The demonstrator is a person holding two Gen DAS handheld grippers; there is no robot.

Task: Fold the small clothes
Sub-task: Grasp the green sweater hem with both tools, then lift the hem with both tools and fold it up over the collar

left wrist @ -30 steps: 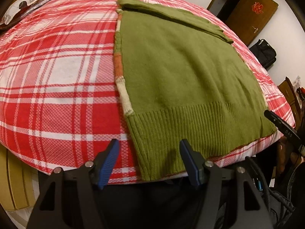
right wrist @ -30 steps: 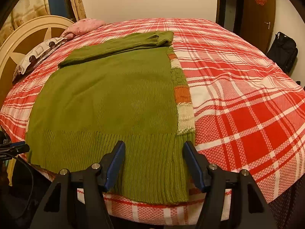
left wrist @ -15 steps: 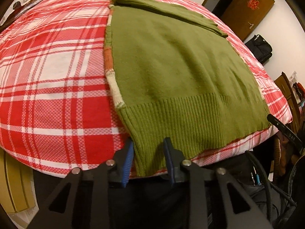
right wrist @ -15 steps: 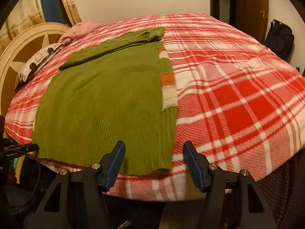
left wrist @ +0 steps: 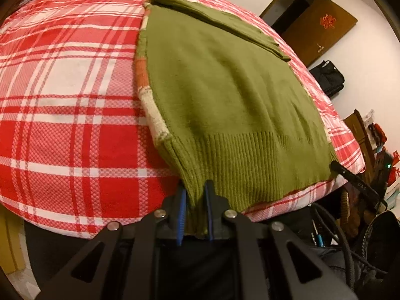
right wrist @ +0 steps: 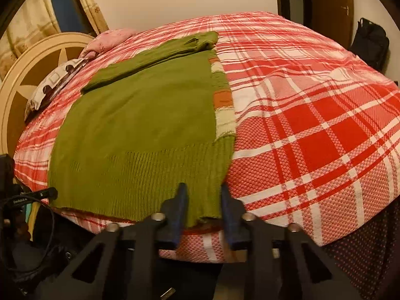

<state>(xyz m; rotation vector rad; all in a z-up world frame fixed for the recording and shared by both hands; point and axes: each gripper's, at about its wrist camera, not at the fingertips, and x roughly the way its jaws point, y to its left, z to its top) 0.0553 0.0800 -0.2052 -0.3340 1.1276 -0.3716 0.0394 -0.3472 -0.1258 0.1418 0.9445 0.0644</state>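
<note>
Left wrist view
- Left tongs [left wrist: 195,200]: having just been closing, now pinching the near left corner of the ribbed hem between the blue pads [left wrist: 181,212], nearly shut on the knit.
- Green sweater [left wrist: 225,95]: lying flat on the bed [left wrist: 62,105], body folded lengthwise, striped cream and orange panel peeking out along the left edge, sleeve folded across the far end.
- Hem: hanging slightly over the near edge of the bed, bunching where pinched.
- Right tongs [left wrist: 336,166]: showing only as a dark tip touching the far right hem corner.
- Background: brown door [left wrist: 322,27] and black bag [left wrist: 327,77] standing by the wall.

Right wrist view
- Right tongs [right wrist: 202,206]: having just been closing, now gripping the near right hem corner, knit filling the narrow gap between the pads [right wrist: 181,207].
- Green sweater [right wrist: 140,125]: spreading away across the red plaid bed [right wrist: 312,125], striped panel along the right edge.
- Left tongs [right wrist: 47,193]: appearing as a dark tip at the left hem corner.
- Pillows [right wrist: 60,77]: resting at the far left by the headboard [right wrist: 20,80].
</note>
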